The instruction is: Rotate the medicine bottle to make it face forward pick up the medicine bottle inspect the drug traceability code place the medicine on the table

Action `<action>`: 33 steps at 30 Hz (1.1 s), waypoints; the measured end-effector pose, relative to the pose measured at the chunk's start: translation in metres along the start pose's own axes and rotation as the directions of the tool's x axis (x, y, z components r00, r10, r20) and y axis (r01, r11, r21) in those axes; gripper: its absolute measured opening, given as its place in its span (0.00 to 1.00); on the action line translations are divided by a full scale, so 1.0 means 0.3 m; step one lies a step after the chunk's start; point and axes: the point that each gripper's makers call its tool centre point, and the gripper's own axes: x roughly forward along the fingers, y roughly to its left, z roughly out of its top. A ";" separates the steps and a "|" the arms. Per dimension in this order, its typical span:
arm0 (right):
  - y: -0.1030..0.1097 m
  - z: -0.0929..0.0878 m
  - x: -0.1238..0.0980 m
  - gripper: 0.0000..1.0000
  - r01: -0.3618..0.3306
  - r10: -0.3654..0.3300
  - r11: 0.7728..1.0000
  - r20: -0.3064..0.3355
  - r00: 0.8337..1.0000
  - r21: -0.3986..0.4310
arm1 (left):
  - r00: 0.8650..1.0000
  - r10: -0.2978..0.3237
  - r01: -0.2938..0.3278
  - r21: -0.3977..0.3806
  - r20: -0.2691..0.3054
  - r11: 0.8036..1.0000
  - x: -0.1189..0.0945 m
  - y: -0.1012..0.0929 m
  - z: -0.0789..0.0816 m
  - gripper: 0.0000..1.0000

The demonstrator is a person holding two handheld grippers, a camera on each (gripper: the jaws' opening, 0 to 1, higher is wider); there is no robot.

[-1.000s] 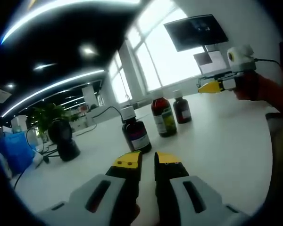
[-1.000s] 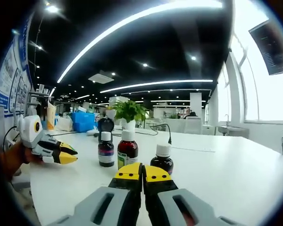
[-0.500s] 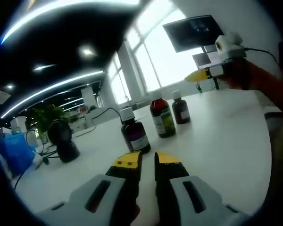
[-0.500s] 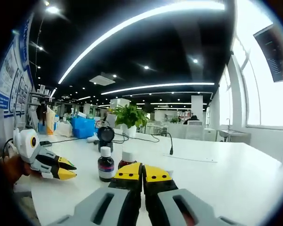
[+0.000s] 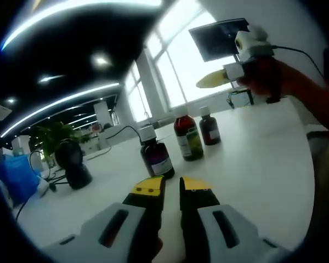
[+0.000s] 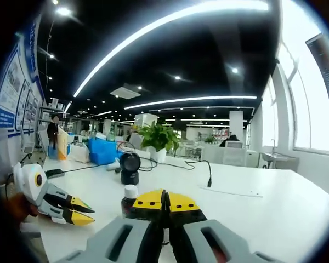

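Three dark medicine bottles with white caps stand upright in a row on a white worktop (image 5: pixel 263 159). In the left gripper view the nearest bottle (image 5: pixel 157 154) sits just beyond the left tool (image 5: pixel 171 186), whose yellow-tipped jaws stand slightly apart, holding nothing. Beyond it stand the middle bottle (image 5: pixel 187 137) and the far bottle (image 5: pixel 209 126). In the right gripper view the right tool (image 6: pixel 165 200) has its jaws closed together and empty; a capped bottle (image 6: pixel 130 198) peeks out just left of them, and a black round desk device (image 6: pixel 129 167) stands farther back
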 end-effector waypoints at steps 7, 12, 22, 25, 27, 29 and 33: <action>0.042 0.029 0.044 0.00 -0.029 0.029 0.999 -0.002 1.000 -0.013 | 1.000 -0.001 0.001 -0.002 0.000 1.000 0.003 0.001 -0.005 0.03; 0.081 0.043 0.075 0.00 -0.057 0.057 0.998 -0.004 0.998 -0.023 | 1.000 0.001 -0.001 -0.004 0.001 1.000 0.003 0.002 -0.005 0.03; 0.153 0.041 0.135 0.00 -0.092 0.091 0.995 -0.014 0.996 -0.048 | 1.000 0.000 0.000 -0.009 0.006 1.000 0.002 0.003 -0.004 0.03; 0.167 0.035 0.154 0.00 -0.088 0.087 0.995 -0.020 0.996 -0.054 | 1.000 -0.001 0.001 -0.011 0.006 1.000 0.003 0.003 -0.003 0.03; 0.177 0.029 0.167 0.00 -0.086 0.084 0.994 -0.027 0.996 -0.067 | 1.000 -0.001 0.001 -0.013 0.008 1.000 0.003 0.004 -0.003 0.03; 0.183 0.024 0.176 0.00 -0.084 0.082 0.994 -0.032 0.996 -0.075 | 1.000 -0.001 0.001 -0.013 0.008 1.000 0.002 0.006 -0.002 0.03; 0.203 0.007 0.195 0.00 -0.085 0.082 0.993 -0.040 0.996 -0.079 | 1.000 -0.002 0.002 -0.014 0.010 1.000 0.003 0.006 -0.001 0.03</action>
